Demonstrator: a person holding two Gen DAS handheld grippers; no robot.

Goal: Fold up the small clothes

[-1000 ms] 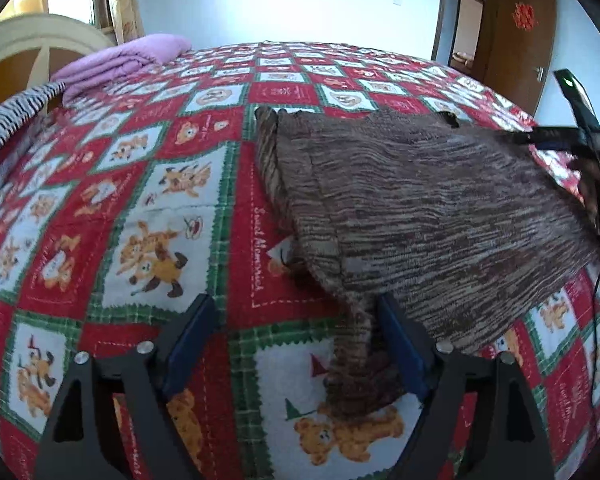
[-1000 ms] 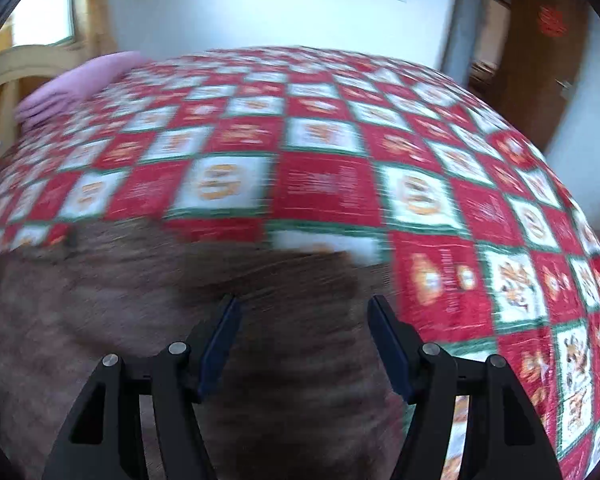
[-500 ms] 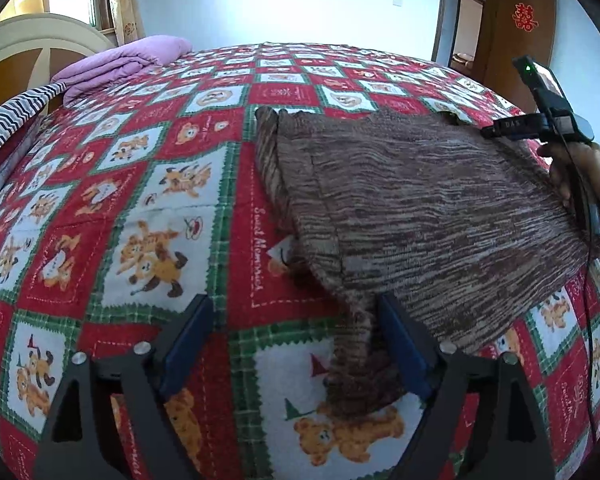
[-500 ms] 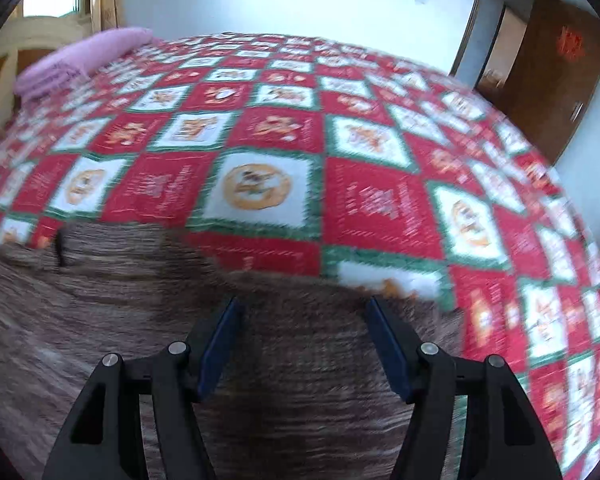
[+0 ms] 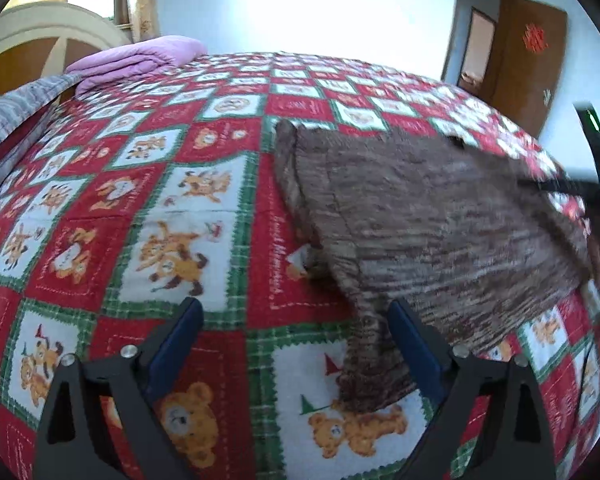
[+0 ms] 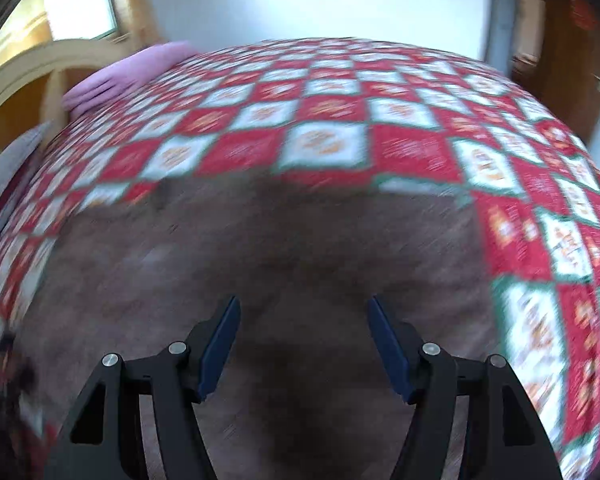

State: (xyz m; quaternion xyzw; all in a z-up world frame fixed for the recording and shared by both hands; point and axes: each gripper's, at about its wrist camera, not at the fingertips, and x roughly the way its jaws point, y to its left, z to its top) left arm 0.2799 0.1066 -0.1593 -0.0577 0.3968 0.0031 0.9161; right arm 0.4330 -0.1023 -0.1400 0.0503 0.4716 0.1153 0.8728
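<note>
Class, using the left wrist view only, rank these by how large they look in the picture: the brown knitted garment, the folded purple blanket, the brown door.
1. brown knitted garment, largest, though nearest the camera.
2. brown door and folded purple blanket: similar, unranked.

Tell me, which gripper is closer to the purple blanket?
Left, I think. The left gripper sits at the brown garment's near-left corner, on the purple blanket's side; the right gripper hovers over the garment's other end.

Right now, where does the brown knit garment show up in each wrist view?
Left wrist: brown knit garment fills centre-right, a corner hanging down beside the right finger.
Right wrist: it spreads blurred across the lower half, under both fingers.
Shared landmark: the folded purple blanket, upper left in both.
</note>
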